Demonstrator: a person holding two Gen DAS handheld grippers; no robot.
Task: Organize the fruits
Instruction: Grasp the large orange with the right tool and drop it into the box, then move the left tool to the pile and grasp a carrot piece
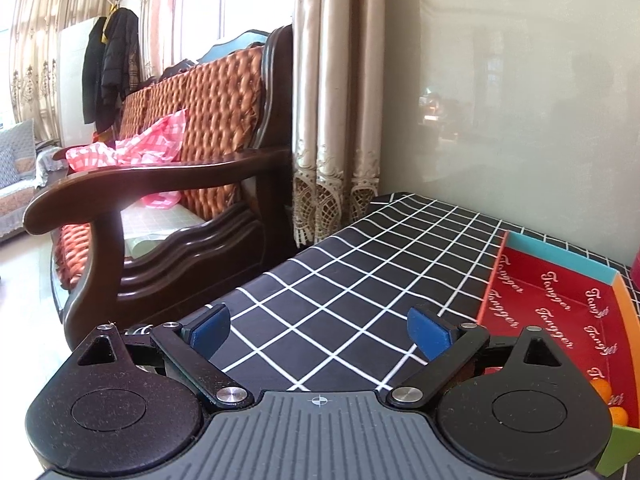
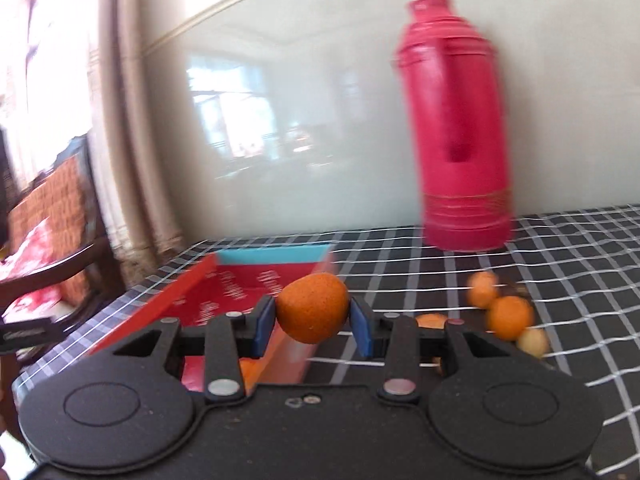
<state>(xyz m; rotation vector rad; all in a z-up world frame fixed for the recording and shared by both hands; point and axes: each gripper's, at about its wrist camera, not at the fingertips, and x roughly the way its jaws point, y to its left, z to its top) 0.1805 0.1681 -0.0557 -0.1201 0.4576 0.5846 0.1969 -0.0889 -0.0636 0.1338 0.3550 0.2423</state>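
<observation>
My right gripper (image 2: 313, 322) pinches an orange (image 2: 313, 307) between its blue pads, raised over the red box's (image 2: 168, 304) near edge for dropping in, while my left gripper (image 1: 319, 330) waits wide open and empty above the checked tablecloth (image 1: 360, 272).

"Tangger" across red tray (image 1: 532, 280)

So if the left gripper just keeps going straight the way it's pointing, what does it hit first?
Probably nothing soon: the left gripper is open over bare checked tablecloth. The red box sits off to its right, and the wall panel lies beyond, though depth is unclear.
</observation>
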